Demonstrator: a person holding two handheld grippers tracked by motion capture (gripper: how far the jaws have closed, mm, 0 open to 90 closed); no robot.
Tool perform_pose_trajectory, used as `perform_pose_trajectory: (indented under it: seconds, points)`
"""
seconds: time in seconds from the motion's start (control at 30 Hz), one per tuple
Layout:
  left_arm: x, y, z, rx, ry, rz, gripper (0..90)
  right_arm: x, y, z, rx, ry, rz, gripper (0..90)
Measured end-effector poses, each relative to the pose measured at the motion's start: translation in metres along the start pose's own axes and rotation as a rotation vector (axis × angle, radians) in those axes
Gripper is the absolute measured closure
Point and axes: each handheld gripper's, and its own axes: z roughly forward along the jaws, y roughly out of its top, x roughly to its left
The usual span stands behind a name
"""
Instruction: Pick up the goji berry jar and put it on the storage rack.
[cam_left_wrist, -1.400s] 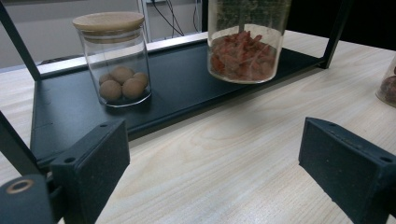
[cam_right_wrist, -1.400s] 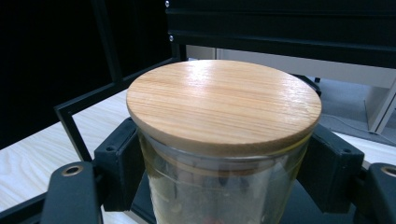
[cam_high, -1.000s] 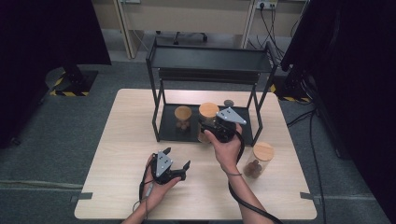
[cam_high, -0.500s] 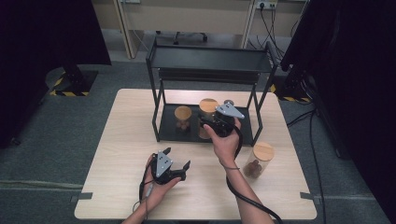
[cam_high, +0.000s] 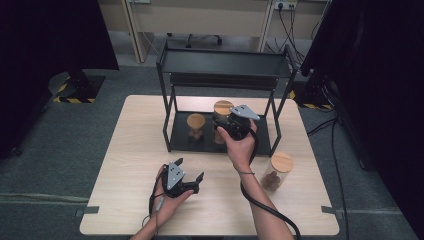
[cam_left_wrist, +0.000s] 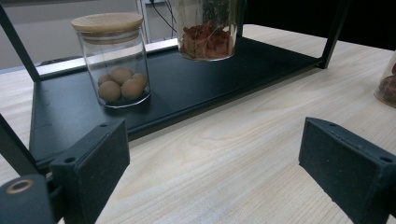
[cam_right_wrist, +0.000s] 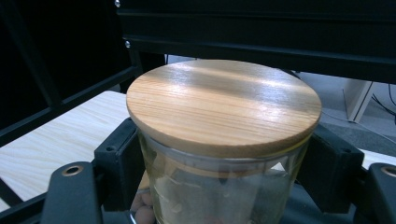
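Observation:
A glass jar with a wooden lid (cam_right_wrist: 224, 105) and red dried contents (cam_left_wrist: 208, 32) sits between the jaws of my right gripper (cam_high: 223, 129), which is shut on it. It hangs just over the lower shelf (cam_left_wrist: 196, 84) of a black two-tier rack (cam_high: 225, 62). To its left on that shelf stands a second jar (cam_high: 196, 125) holding round brown balls (cam_left_wrist: 121, 86). My left gripper (cam_high: 190, 169) rests low over the table's near side with its jaws wide apart and nothing between them (cam_left_wrist: 210, 172).
A third lidded jar (cam_high: 278, 170) with dark red-brown contents stands on the wooden table (cam_high: 135, 150) right of the rack. The rack's upper shelf (cam_right_wrist: 261, 32) hangs close above the held jar's lid. Rack posts (cam_high: 167, 125) flank the lower shelf.
My right gripper has carried the jar a little farther back, in under the rack's upper shelf. The left gripper has stayed put.

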Motion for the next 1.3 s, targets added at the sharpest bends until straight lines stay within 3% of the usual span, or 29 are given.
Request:
perform_pose_trajectory:
  seconds: [1.3]
  points:
    - [-0.001, 0.000, 0.000, 0.003, -0.005, 0.003, 8.3, -0.012, -0.009, 0.041, 0.057, -0.048, 0.031, 25.4]
